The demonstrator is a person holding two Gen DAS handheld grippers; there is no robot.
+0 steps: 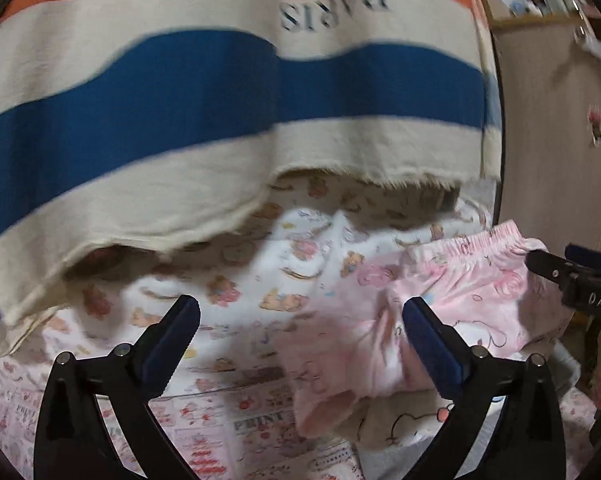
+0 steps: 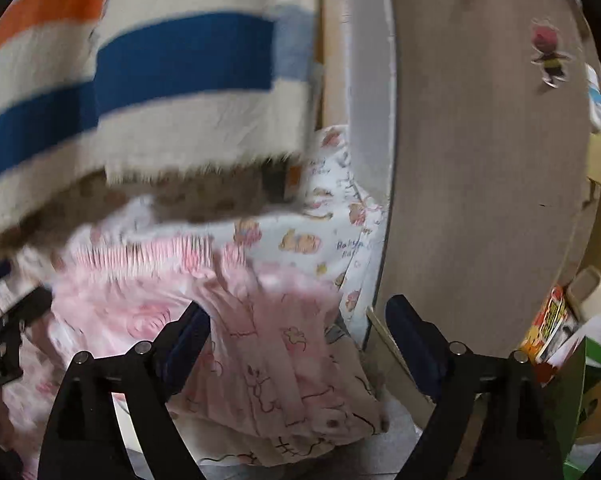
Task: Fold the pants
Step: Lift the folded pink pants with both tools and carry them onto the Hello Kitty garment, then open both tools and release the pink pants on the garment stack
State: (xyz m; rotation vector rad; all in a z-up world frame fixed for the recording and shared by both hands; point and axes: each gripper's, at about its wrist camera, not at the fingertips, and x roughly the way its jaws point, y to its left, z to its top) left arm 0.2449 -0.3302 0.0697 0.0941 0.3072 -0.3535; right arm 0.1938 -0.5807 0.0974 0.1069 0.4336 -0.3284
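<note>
Both grippers are wide apart at the jaws right now, and neither one has cloth pinched between its pads. The left gripper hovers with its blue-padded fingers spread over the bedding, and the pink pants lie just ahead and off to its right side, with the right finger overlapping the crumpled pink fabric in the picture; whether it actually touches I cannot tell. The gathered elastic waistband sits at the far edge of the pants, ahead and to the right of this gripper. Over in the right wrist view, the right gripper also stands spread, and the pants lie directly ahead and beneath it, bunched in a heap, the waistband ahead and to its left. Its left finger overlaps the pink cloth; its right finger hangs past the edge of the pile. Under the pants spreads a white sheet printed with little bears. Ahead of both grippers, higher up, hangs a cream towel with blue and orange stripes, lettering upside down on it. To the right of the right gripper stands a brown panel with a small sticker on it. The frames are blurred.
</note>
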